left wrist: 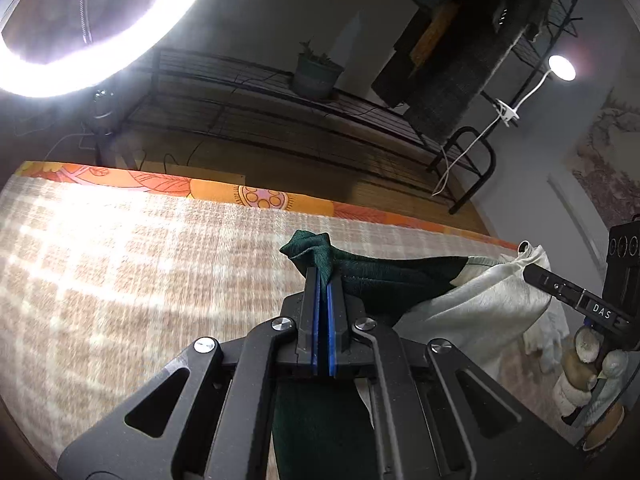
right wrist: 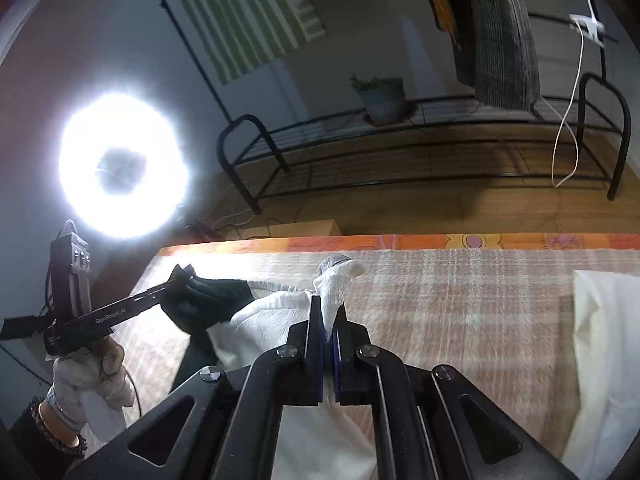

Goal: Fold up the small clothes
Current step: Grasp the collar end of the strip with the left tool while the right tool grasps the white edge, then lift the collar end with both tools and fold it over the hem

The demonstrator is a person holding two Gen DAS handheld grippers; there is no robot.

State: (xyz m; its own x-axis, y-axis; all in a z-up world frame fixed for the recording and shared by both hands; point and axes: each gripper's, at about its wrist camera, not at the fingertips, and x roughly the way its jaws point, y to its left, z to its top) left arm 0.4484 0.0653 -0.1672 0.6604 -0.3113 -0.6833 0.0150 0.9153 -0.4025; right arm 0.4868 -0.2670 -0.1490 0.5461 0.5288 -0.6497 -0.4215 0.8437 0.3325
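The left gripper (left wrist: pixel 324 280) is pinching the dark green end and the right gripper (right wrist: pixel 326 312) the white end of one small garment (left wrist: pixel 460 308), lifted over the checked mat (left wrist: pixel 140 260) (both jaws clamped on thin bunches), so either corner is risking slipping out if the fabric tightens.

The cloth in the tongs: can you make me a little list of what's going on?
cloth: one piece, dark green part and white part
left tongs: shut on the green corner
right tongs: shut on the white corner
position: lifted and stretched between both tongs
underneath: checked mat with orange edge
nearby: another white cloth at the right
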